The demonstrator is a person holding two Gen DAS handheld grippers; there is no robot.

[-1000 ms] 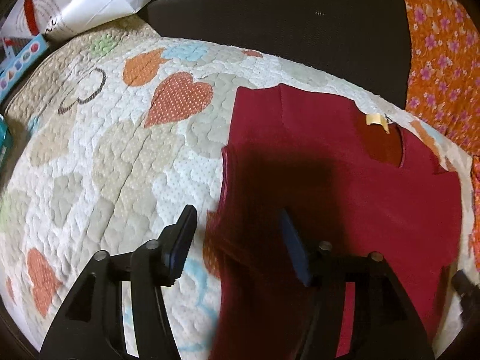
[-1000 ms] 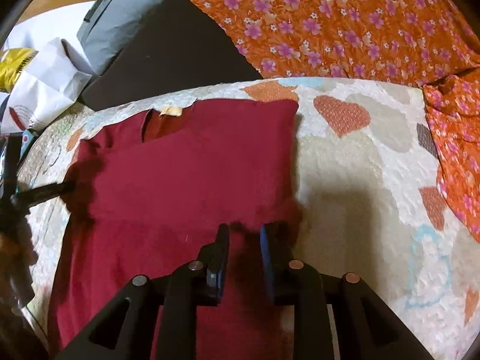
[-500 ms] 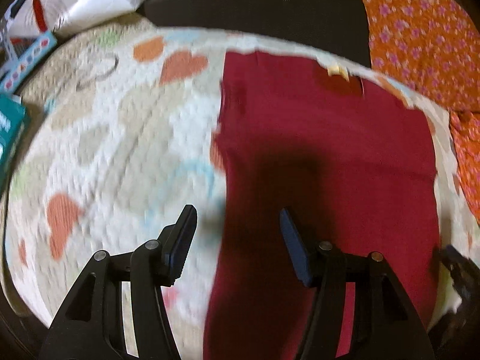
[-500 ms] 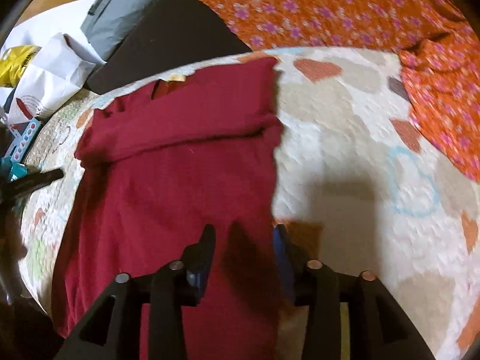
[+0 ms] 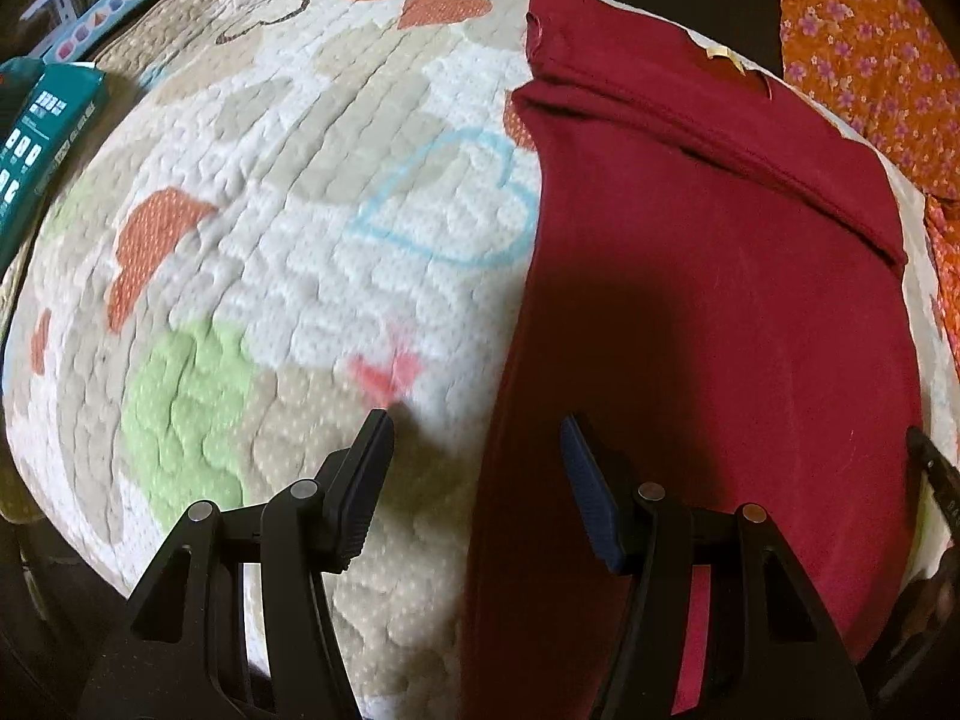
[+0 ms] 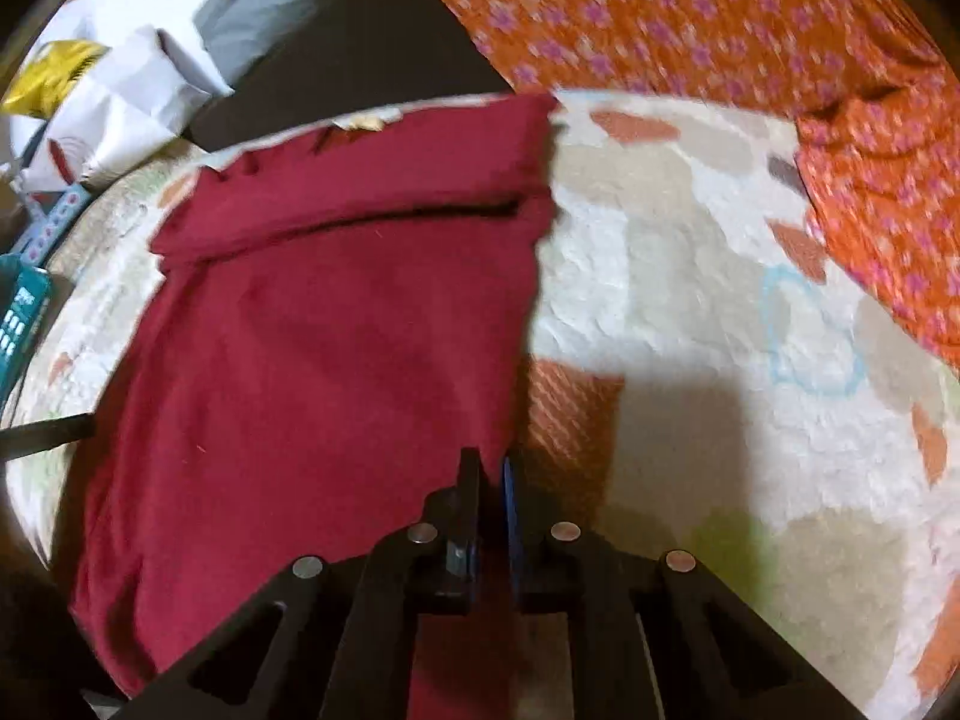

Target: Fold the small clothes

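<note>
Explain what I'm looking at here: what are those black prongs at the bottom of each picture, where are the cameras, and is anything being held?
There is no robot arm. A person holds a two-finger gripper in each hand, and a fisheye camera on each looks forward along its fingers, so the black prongs are the gripper's own.

The left wrist view shows the left gripper, open, straddling the left edge of a dark red garment without pinching it. The right wrist view shows the right gripper, whose jaws have just been closing and now stand shut on the garment's right edge.

The garment lies flat on a quilt with a heart pattern, its far end already folded over. Beyond lie an orange floral cloth and, to the left, a teal box.
</note>
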